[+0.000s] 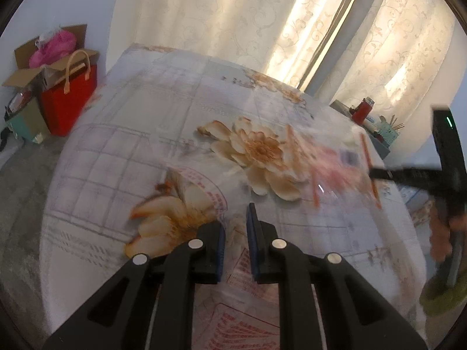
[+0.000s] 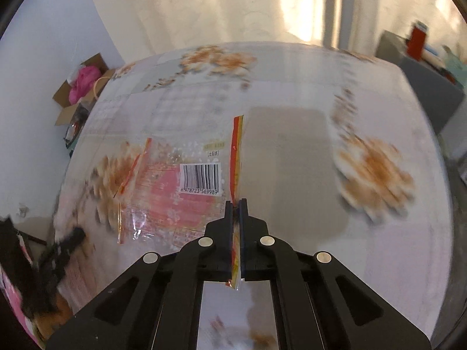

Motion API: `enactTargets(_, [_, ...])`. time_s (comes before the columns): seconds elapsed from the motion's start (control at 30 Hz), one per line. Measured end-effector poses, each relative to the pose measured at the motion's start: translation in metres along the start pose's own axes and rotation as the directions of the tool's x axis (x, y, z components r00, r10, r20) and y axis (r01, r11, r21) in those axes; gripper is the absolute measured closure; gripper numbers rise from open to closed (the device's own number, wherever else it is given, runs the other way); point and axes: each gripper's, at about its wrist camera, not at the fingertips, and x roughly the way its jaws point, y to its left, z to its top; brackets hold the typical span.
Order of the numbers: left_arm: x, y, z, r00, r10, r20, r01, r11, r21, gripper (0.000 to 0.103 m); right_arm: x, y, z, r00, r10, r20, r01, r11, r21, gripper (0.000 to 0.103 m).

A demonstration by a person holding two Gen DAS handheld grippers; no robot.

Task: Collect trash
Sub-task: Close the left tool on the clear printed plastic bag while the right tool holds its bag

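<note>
A clear plastic food wrapper (image 2: 181, 186) with pink print, a barcode and a red-yellow edge hangs in my right gripper (image 2: 236, 204), which is shut on that edge above the flowered tablecloth (image 2: 292, 93). The same wrapper shows blurred in the left wrist view (image 1: 335, 169), held up at the right by the right gripper's black fingers (image 1: 388, 173). My left gripper (image 1: 236, 227) holds a clear bag with red print (image 1: 245, 315) between its nearly closed pads, low over the tablecloth (image 1: 175, 110). The left gripper also shows at the lower left of the right wrist view (image 2: 58, 250).
A red tote bag (image 1: 70, 102) and open cardboard boxes with pink stuff (image 1: 52, 46) stand on the floor left of the table. A grey side stand with a red jar (image 1: 363, 109) is at the far right. Curtains (image 1: 233, 14) hang behind.
</note>
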Motion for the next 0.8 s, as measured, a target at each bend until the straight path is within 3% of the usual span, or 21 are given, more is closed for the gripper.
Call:
enactTargets(0.23, [0.004, -0.042, -0.006, 0.993, -0.106, -0.046, 0.107, 0.994, 0.029, 0.09, -0.039, -0.054, -0.073, 1.0, 0.017, 0.009, -0.019, 0.987, 0.162, 0.101])
enactTargets(0.4, [0.017, -0.077, -0.005, 0.979, -0.175, -0.109, 0.182, 0.982, 0.056, 0.088, -0.057, -0.086, -0.113, 0.998, 0.039, 0.051, -0.053, 0.949, 0.311, 0.101])
enactTargets(0.43, [0.019, -0.084, -0.006, 0.973, -0.185, -0.135, 0.194, 0.979, 0.062, 0.078, -0.059, -0.09, -0.119, 0.997, 0.046, 0.061, -0.063, 0.94, 0.335, 0.1])
enactTargets(0.47, [0.019, -0.088, -0.006, 0.971, -0.187, -0.146, 0.198, 0.978, 0.066, 0.058, -0.06, -0.091, -0.124, 0.996, 0.053, 0.065, -0.072, 0.935, 0.347, 0.1])
enactTargets(0.53, [0.014, -0.094, -0.006, 0.97, -0.199, -0.139, 0.211, 0.975, 0.07, 0.04, -0.06, -0.093, -0.131, 0.995, 0.07, 0.07, -0.091, 0.926, 0.367, 0.098])
enactTargets(0.67, [-0.002, -0.095, 0.0, 0.964, -0.235, -0.12, 0.242, 0.969, 0.043, 0.023, -0.056, -0.093, -0.138, 0.991, 0.11, 0.082, -0.133, 0.911, 0.39, 0.096])
enactTargets(0.8, [-0.025, -0.09, 0.007, 0.959, -0.272, -0.083, 0.273, 0.962, -0.011, 0.02, -0.061, -0.101, -0.143, 0.985, 0.138, 0.102, -0.167, 0.905, 0.391, 0.093])
